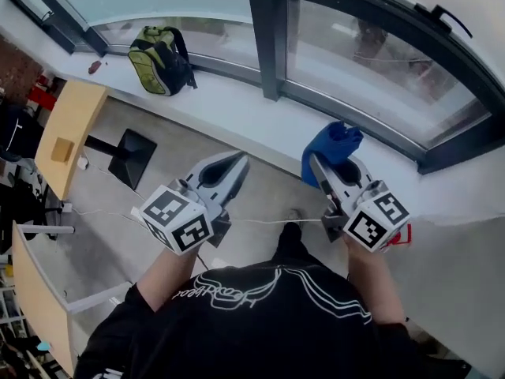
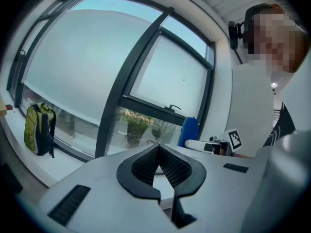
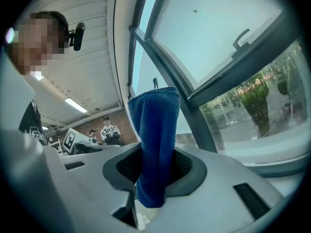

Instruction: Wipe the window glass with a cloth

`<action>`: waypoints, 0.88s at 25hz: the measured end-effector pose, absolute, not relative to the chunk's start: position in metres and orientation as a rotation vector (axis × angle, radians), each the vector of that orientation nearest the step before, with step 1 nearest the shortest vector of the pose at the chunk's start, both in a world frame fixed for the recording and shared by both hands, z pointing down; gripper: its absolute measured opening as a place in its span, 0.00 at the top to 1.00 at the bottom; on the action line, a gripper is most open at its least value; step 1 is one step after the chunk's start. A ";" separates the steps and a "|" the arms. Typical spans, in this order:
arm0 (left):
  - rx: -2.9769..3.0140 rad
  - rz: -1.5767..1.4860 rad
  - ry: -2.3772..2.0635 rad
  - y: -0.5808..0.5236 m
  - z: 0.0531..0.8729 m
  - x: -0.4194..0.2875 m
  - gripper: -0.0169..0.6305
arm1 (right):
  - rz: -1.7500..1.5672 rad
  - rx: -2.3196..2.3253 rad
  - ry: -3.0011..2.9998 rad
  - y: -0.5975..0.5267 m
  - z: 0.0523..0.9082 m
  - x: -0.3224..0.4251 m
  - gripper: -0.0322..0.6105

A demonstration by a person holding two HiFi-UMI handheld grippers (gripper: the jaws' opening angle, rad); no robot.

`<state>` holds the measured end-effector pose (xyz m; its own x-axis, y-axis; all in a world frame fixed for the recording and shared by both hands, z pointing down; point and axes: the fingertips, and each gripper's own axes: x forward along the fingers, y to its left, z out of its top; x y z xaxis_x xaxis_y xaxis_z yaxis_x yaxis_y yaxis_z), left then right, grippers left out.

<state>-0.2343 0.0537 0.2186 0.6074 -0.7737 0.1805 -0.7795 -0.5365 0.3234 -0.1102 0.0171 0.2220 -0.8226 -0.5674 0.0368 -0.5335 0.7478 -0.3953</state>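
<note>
A blue cloth is clamped in my right gripper, which is shut on it; the cloth sticks up past the jaws. It is held just in front of the window sill, below the right pane of window glass. My left gripper is shut with nothing between its jaws, level with the right one and to its left. The cloth also shows in the left gripper view, at the right.
A dark window frame post divides the panes. A green and black backpack rests on the sill at the left. A wooden desk and a black stand base are on the floor at the left.
</note>
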 end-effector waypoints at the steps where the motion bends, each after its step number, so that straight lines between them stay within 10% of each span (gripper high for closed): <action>1: 2.446 0.010 -1.274 0.026 0.218 -0.231 0.97 | -0.555 -0.918 2.882 -0.010 0.224 -0.109 0.80; 22: 2.369 -0.064 -1.420 -0.214 0.283 -0.261 0.97 | -0.332 -1.097 2.970 -0.337 0.297 -0.194 0.80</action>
